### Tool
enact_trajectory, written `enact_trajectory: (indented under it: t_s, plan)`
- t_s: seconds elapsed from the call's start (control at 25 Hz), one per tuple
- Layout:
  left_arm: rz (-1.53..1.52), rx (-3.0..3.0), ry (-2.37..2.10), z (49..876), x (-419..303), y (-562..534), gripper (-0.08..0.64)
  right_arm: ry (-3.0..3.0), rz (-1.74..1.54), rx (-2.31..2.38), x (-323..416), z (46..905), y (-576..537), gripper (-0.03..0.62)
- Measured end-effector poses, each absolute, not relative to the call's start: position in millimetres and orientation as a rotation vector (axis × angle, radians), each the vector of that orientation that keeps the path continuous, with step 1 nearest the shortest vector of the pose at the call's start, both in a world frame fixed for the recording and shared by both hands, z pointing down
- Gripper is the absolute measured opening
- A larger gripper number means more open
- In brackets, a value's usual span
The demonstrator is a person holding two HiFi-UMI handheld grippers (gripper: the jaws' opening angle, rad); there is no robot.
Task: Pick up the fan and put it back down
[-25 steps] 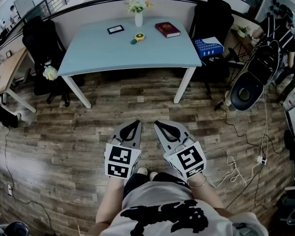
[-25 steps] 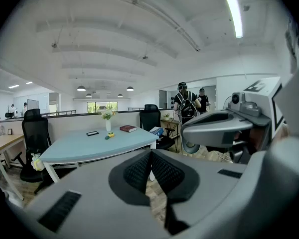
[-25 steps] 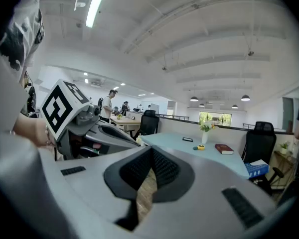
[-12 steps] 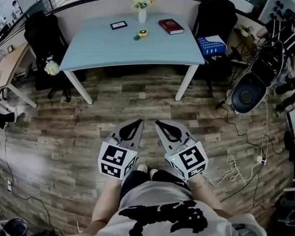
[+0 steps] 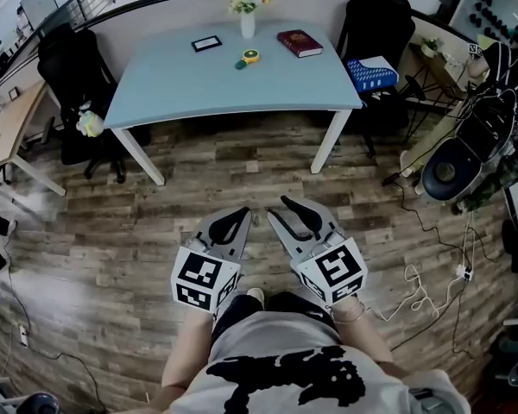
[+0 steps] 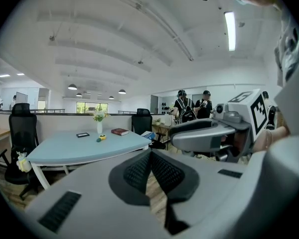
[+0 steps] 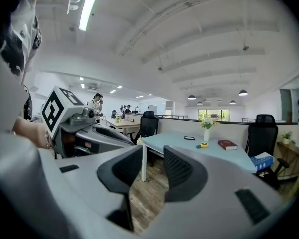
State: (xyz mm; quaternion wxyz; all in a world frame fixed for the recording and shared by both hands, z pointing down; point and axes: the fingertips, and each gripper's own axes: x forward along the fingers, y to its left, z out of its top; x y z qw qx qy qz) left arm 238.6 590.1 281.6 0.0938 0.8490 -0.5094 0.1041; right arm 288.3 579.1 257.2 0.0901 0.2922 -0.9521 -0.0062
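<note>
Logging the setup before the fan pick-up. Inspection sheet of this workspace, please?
Surface: light blue table, mostly bare.
Job's things: small yellow fan lies near the far edge, untouched.
Clutter: flower vase, red book, dark frame on the table.
Grippers: left gripper shut, empty; right gripper has just been opening, nothing between its jaws; both well short of the table.
Cables: loose cables on the floor at right.
Surroundings: wooden floor, black chairs beside the table, blue box on one.

No readable text. Left marker cube (image 5: 204, 279) and right marker cube (image 5: 331, 268), 6 o'clock in head view: black-white square codes only, no letters. Fan (image 5: 250, 57), 12 o'clock on table (image 5: 181, 93): no legible label. Red book (image 5: 299, 43), 1 o'clock: title too small.
</note>
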Motion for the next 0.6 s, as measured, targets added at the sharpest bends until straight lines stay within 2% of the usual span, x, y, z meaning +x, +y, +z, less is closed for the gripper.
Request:
enact_trajectory:
  t_s: [0.2, 0.32, 0.6]
  plan:
    - [0.299, 2.52, -1.503, 288.3, 212.6, 583.1, 0.011, -2.815, -0.021, 0.941, 263.7, 258.1, 565.9, 0.275]
    - [0.299, 2.524, -1.485, 291.4, 201.0, 579.1, 0.011, -2.797, -0.013, 0.997, 254.4, 260.1, 559.3, 0.337]
    - [0.246, 2.469, -1.491, 307.2, 174.5, 559.1, 0.011, -2.758, 0.046, 0.938, 237.1, 282.7, 538.4, 0.348]
